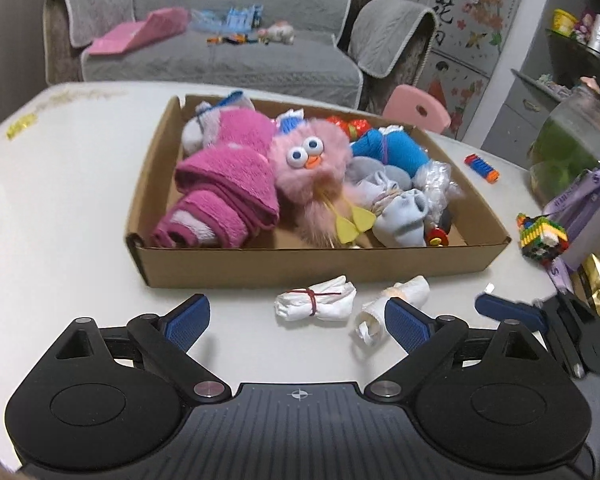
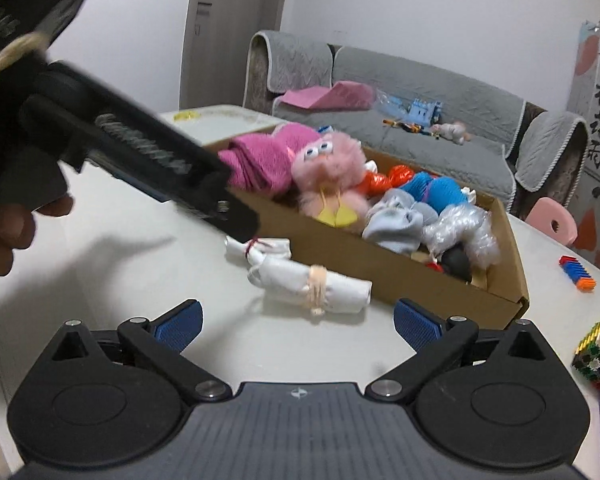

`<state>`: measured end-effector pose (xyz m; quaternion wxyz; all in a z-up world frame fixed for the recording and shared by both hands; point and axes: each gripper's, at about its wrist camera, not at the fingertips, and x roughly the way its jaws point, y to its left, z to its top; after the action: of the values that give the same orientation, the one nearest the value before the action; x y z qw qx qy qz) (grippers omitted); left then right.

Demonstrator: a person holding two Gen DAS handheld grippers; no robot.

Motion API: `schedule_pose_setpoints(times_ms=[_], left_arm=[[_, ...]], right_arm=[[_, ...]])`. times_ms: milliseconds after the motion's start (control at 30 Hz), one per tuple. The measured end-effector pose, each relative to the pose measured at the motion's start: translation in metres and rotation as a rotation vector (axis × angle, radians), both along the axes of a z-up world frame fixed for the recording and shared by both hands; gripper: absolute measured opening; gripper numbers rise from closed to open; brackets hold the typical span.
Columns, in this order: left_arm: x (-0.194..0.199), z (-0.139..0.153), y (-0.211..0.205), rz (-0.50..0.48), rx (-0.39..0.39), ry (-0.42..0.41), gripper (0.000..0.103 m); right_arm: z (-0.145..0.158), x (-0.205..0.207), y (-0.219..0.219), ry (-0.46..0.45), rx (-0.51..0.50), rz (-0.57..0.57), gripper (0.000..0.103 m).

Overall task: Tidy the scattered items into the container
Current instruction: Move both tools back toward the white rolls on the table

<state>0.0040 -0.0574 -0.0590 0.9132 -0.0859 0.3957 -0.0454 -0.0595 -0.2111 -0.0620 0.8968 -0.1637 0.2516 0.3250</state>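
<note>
A cardboard box [image 1: 308,266] on the white table holds a pink towel [image 1: 228,184], a pink fluffy toy [image 1: 312,168], socks and other small items. Two white rolled bundles lie in front of it: one tied with a red band [image 1: 316,300] and one tied with a pale band [image 1: 392,304]. My left gripper [image 1: 298,320] is open just before them, its right pad beside the pale-banded roll. In the right wrist view my right gripper [image 2: 298,320] is open just before the pale-banded roll [image 2: 312,286]; the red-banded roll [image 2: 260,248] lies behind it by the box [image 2: 380,268].
An orange-and-blue toy [image 1: 482,167] and a multicoloured block toy [image 1: 540,236] lie right of the box, with purple lanyards and clutter at the table's right edge. The right gripper [image 1: 540,316] shows at the right in the left view. A grey sofa [image 1: 220,52] stands behind.
</note>
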Motion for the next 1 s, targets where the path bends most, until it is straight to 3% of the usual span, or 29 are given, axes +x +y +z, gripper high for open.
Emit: schedule_pose_setpoints(times_ms=[300, 700, 1000], left_arm=[[0.031, -0.017, -0.01, 0.067, -0.07, 0.101, 0.096], [0.033, -0.017, -0.007, 0.102, -0.009, 0.125, 0.095], [0.023, -0.016, 0.022, 0.17, 0.05, 0.129, 0.095]], right_arm=[[-0.004, 0.008, -0.002, -0.002, 0.019, 0.002, 0.102], [-0.014, 0.012, 0.001, 0.028, -0.007, 0.033, 0.101], [-0.017, 0.027, -0.001, 0.07, -0.024, 0.157, 0.098]])
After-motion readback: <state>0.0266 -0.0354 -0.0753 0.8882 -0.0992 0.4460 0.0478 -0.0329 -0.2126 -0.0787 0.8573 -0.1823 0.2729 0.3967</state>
